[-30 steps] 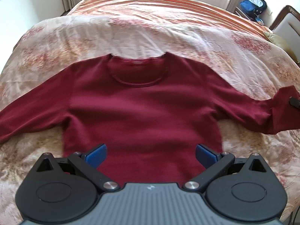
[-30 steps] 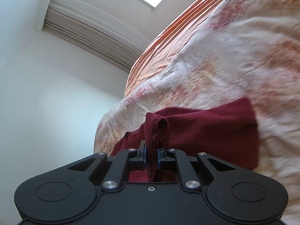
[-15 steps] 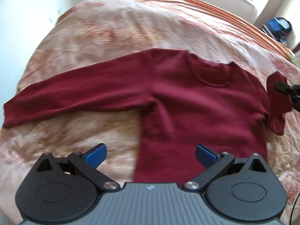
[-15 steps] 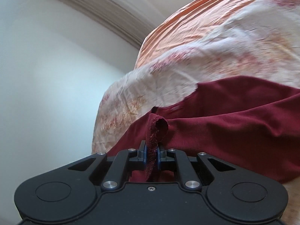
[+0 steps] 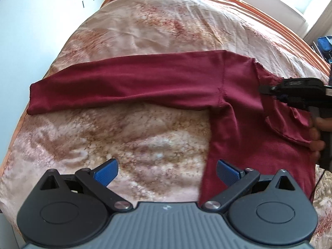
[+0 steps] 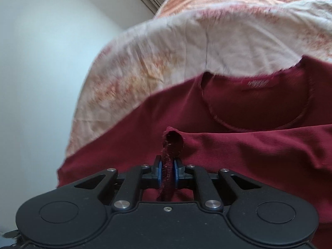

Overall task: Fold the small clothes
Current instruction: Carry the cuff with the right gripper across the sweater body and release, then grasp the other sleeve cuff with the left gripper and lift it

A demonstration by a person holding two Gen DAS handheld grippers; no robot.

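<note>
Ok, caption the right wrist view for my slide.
Right gripper pinches a sleeve cuff over the red sweater on the bed.

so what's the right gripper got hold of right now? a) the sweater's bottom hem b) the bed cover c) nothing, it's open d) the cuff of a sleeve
d: in the right wrist view the right gripper is shut on the frayed sleeve cuff of the dark red sweater, carried over the sweater's body below the neckline.
</note>
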